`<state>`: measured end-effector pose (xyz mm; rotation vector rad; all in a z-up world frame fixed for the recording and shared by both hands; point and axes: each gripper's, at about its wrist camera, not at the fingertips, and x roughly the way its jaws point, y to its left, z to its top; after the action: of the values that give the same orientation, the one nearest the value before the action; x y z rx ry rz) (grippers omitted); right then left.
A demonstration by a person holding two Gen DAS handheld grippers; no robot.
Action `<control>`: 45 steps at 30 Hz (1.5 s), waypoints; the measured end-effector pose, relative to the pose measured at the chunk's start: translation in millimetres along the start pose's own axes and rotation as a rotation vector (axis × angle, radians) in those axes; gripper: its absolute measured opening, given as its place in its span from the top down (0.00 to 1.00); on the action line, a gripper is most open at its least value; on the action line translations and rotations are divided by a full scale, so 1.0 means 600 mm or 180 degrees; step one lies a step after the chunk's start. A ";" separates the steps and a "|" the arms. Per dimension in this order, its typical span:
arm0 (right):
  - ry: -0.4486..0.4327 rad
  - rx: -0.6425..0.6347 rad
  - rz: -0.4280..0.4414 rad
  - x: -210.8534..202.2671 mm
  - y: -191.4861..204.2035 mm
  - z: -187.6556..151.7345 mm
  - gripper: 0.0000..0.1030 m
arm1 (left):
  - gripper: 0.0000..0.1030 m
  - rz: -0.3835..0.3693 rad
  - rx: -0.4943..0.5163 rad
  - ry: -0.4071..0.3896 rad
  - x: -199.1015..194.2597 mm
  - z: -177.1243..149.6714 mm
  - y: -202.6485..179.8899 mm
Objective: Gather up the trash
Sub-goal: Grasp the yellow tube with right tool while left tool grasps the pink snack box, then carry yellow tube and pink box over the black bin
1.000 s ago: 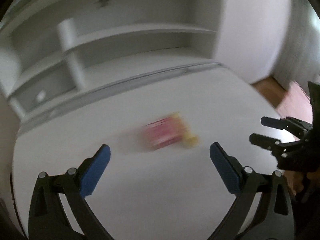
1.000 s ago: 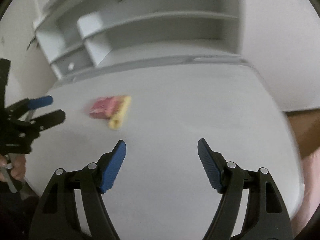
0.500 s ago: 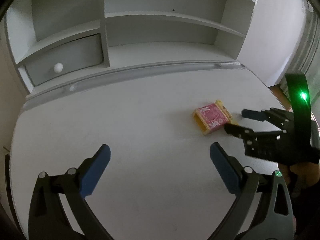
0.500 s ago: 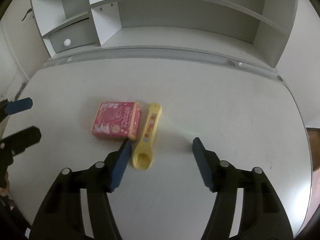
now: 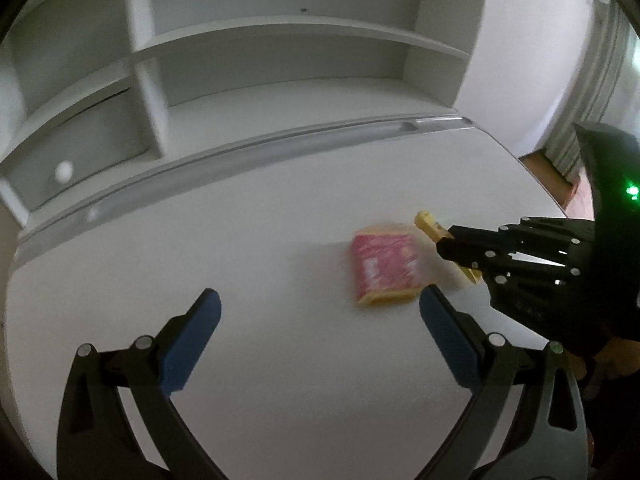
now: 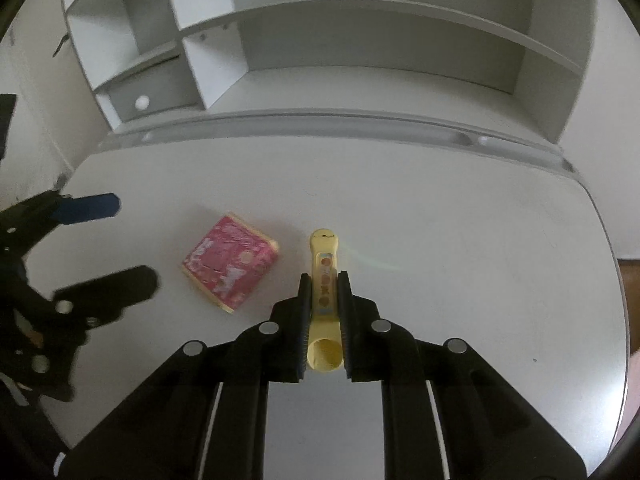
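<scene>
Room on the white surface (image 6: 460, 220) is generous: the stretch to the right of the trash is bare out to the rounded right edge, where a strip of brown floor (image 6: 628, 276) shows beyond, and the near part in front of the left claw (image 5: 320, 316) is bare too. At the back, a raised grey lip (image 6: 340, 124) runs the width of the surface, and behind it stands a white shelf unit (image 6: 360, 40) with open compartments and a small drawer with a round knob (image 6: 142, 101) at its left.

The right claw (image 6: 324, 280) is closed on a yellow tube (image 6: 325, 276), its pads pressed against the tube's two long sides. The tube is a slim, pale-yellow pack with a row of orange round marks along its top (printing too small to read); its near end is open and hollow, and its far end points toward the shelf unit.

Just to its left, not touching it, lies a pink box (image 6: 230, 264), flat on the surface, turned at an angle, with yellow edges and a pale printed pattern.

The left claw hangs with its blue pads spread wide and nothing between them, the pink box just beyond its right pad.
</scene>
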<state>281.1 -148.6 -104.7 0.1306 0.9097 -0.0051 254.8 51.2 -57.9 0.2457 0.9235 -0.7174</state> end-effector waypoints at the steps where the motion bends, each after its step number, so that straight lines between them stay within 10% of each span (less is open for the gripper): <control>1: -0.0007 0.0028 -0.0007 -0.005 -0.008 -0.003 0.88 | 0.07 0.0005 0.0032 0.0021 0.007 0.005 -0.010; 9: -0.0066 0.0262 -0.0079 -0.061 -0.079 -0.056 0.88 | 0.10 0.0178 0.0155 0.0215 0.067 0.017 -0.052; 15: -0.0185 0.0514 -0.0184 -0.113 -0.152 -0.108 0.88 | 0.59 0.0291 0.0172 0.0284 0.077 0.018 -0.078; 19: -0.0280 0.0731 -0.0298 -0.157 -0.214 -0.157 0.88 | 0.59 0.0079 0.0146 0.0268 0.078 0.029 -0.132; 37: -0.0254 0.2544 -0.1295 -0.345 -0.582 -0.586 0.88 | 0.59 -0.1447 0.1657 0.0163 0.108 -0.016 -0.784; 45: -0.0011 0.2945 -0.1284 -0.326 -0.637 -0.700 0.88 | 0.59 -0.1603 0.2063 0.0576 0.181 -0.111 -0.919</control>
<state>-192.5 -489.3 -248.0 0.8010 0.8586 -0.8066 -108.6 -377.4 -127.8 0.6708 0.9086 -1.4782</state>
